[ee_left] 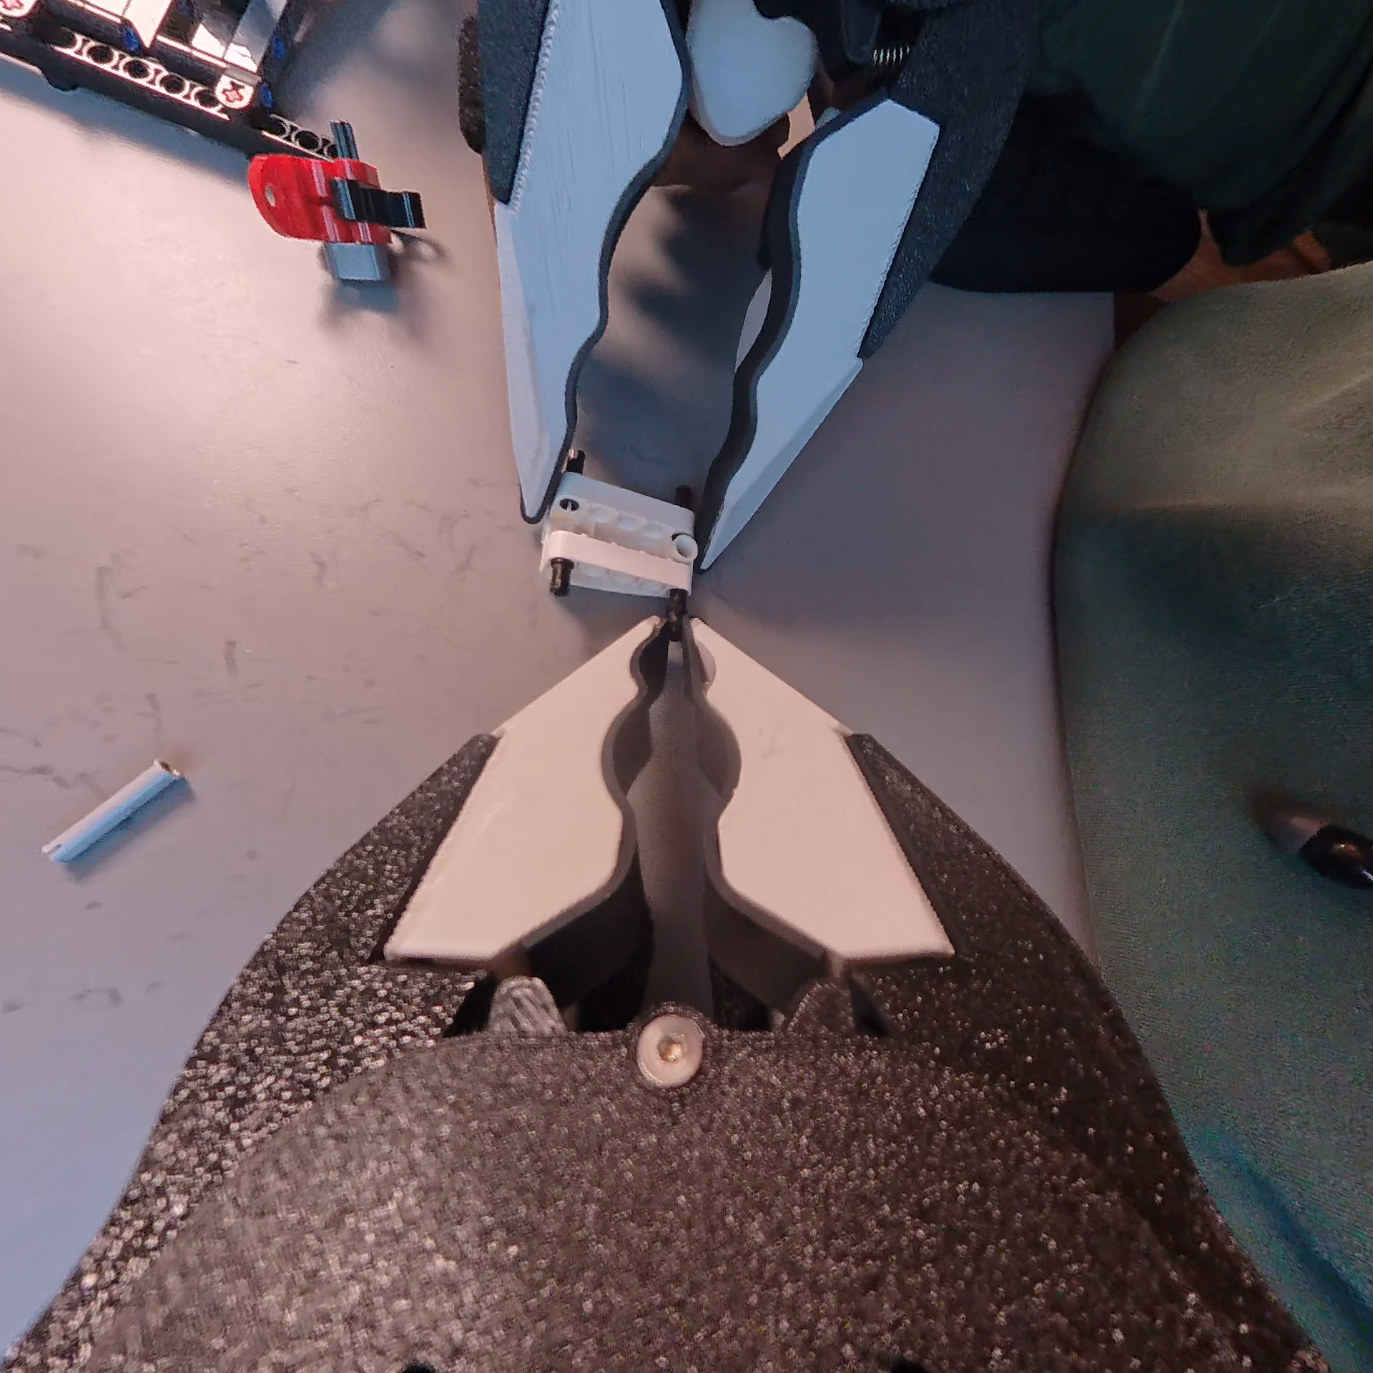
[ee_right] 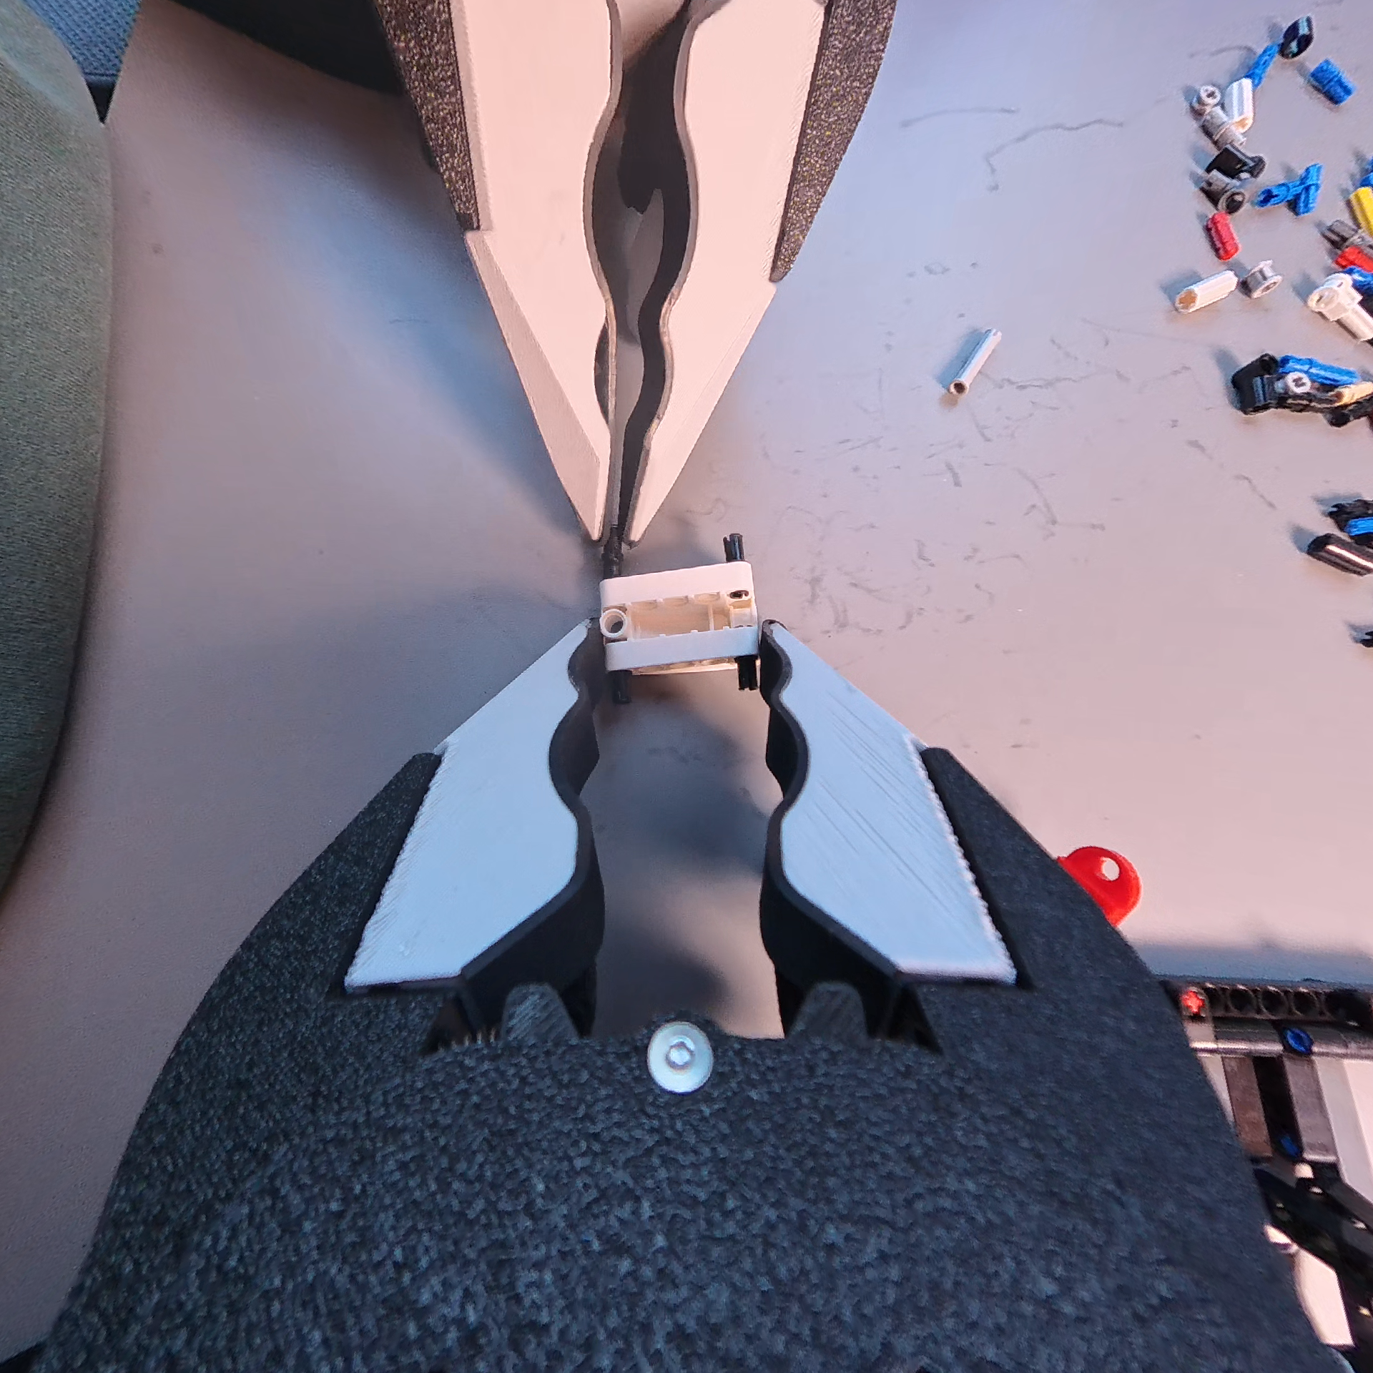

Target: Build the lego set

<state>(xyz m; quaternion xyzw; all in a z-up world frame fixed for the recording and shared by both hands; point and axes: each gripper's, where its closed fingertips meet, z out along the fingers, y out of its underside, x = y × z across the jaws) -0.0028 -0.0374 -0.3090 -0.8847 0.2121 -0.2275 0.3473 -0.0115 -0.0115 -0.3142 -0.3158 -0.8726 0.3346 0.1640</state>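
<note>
A small white Lego frame block (ee_left: pixel 620 546) with black pins at its corners hangs just above the grey table (ee_left: pixel 260 520). My right gripper (ee_right: pixel 677 639) is shut on the block (ee_right: pixel 680 617), one finger on each end. In the left wrist view it (ee_left: pixel 622 539) comes in from the top. My left gripper (ee_left: pixel 674 624) is shut on a black pin (ee_left: pixel 674 603) at the block's near corner. In the right wrist view the left gripper (ee_right: pixel 614 539) comes in from the top, and the pin (ee_right: pixel 614 553) meets the block's top left corner. How deep the pin sits is hidden.
A partly built black and white model (ee_left: pixel 134 74) lies at the far left, with a red piece (ee_left: pixel 297 197) beside it. A light grey tube (ee_right: pixel 973 360) lies loose. Several small loose parts (ee_right: pixel 1293 223) are scattered at the right. A green chair cushion (ee_left: pixel 1218 669) borders the table edge. Only a small space, under 4 cm, lies between the two pairs of fingers.
</note>
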